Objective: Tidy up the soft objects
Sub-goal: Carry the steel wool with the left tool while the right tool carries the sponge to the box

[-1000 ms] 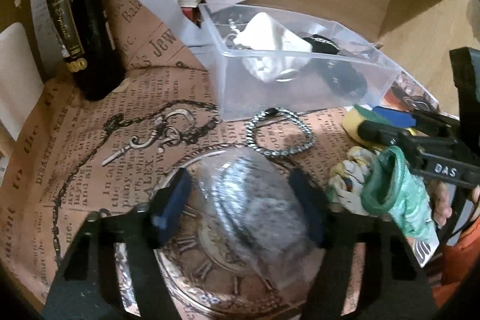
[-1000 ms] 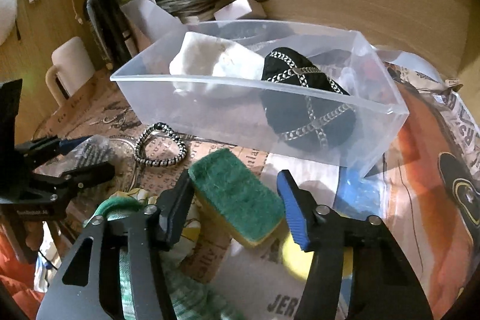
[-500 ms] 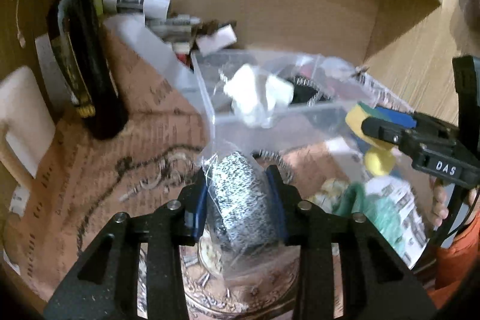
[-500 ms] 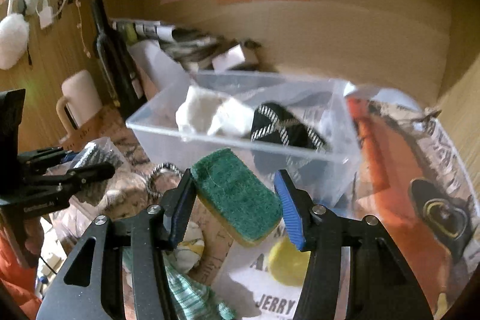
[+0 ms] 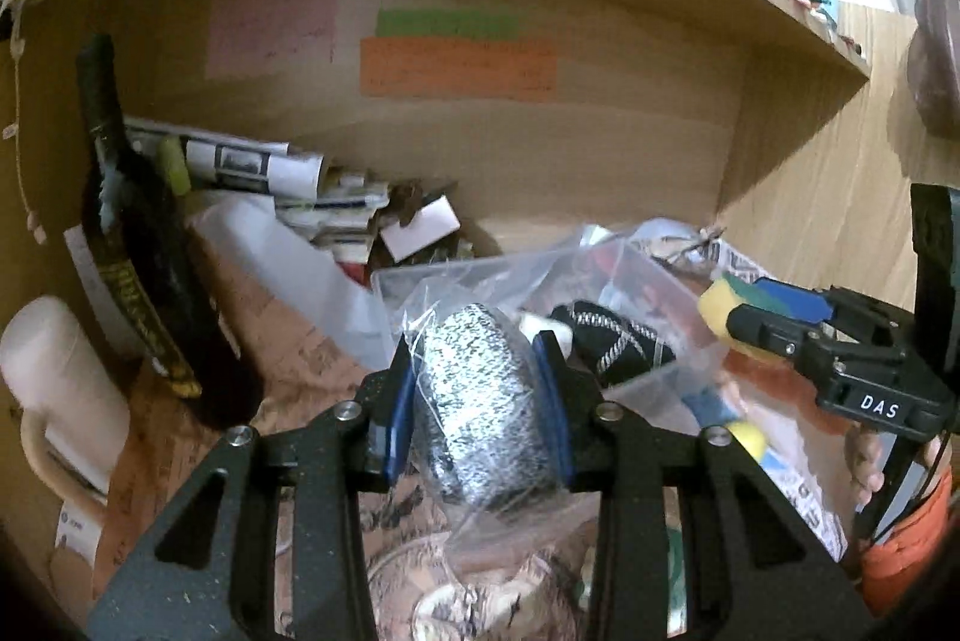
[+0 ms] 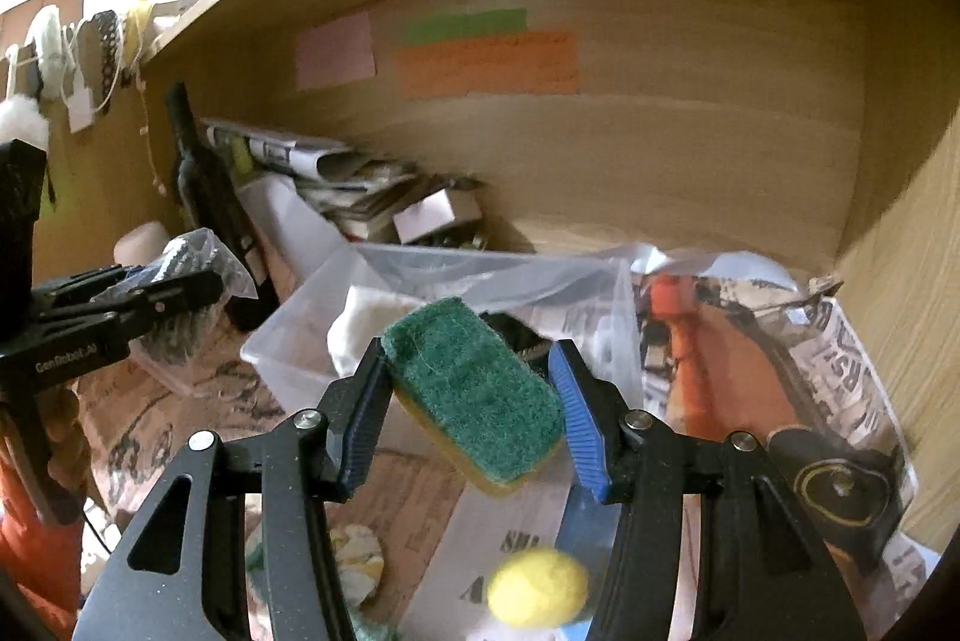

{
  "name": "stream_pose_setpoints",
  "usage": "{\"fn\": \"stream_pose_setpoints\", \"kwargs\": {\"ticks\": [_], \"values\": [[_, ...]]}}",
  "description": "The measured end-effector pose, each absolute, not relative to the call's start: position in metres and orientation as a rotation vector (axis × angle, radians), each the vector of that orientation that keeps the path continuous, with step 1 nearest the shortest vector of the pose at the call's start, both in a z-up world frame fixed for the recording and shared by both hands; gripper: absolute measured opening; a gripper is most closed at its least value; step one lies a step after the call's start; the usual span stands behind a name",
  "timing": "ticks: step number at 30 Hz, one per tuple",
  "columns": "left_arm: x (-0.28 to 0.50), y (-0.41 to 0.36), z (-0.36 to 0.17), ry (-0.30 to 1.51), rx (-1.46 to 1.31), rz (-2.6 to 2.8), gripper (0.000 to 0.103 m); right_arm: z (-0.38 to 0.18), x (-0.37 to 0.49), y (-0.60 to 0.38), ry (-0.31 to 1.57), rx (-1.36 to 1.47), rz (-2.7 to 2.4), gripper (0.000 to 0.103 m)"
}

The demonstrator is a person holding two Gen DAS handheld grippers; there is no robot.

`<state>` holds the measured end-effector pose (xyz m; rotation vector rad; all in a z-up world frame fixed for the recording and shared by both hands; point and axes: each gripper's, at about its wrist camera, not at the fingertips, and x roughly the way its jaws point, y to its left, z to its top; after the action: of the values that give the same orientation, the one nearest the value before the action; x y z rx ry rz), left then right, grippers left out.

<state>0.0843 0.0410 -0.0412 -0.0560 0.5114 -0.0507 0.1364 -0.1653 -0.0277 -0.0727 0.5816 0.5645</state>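
My left gripper (image 5: 477,401) is shut on a black-and-white speckled cloth in a clear plastic bag (image 5: 480,413), held in the air in front of the clear plastic bin (image 5: 654,275). My right gripper (image 6: 471,401) is shut on a green-and-yellow sponge (image 6: 474,389), lifted above the table near the bin (image 6: 288,347). The bin holds a white soft item (image 6: 366,317) and a black item with silver chain (image 5: 606,341). Each gripper shows in the other's view: the right one (image 5: 738,317) and the left one (image 6: 174,287).
A dark wine bottle (image 5: 144,269) and a cream mug (image 5: 54,389) stand at the left. Rolled papers and boxes (image 5: 312,203) lie against the shelf's back wall. A yellow ball (image 6: 537,587) and patterned cloths (image 6: 354,557) lie on the newspaper-print table cover.
Both grippers rose off the table with their loads. The left one closed on the bagged cloth and lifted it toward the bin; the right one lifted the sponge higher.
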Motion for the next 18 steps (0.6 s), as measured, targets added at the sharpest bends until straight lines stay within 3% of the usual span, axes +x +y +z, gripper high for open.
{"fn": "stream_pose_setpoints", "kwargs": {"ticks": [18], "values": [[0.158, 0.043, -0.072, 0.616, -0.077, -0.033, 0.037, -0.052, 0.190, -0.112, 0.672, -0.178, 0.640, 0.050]]}}
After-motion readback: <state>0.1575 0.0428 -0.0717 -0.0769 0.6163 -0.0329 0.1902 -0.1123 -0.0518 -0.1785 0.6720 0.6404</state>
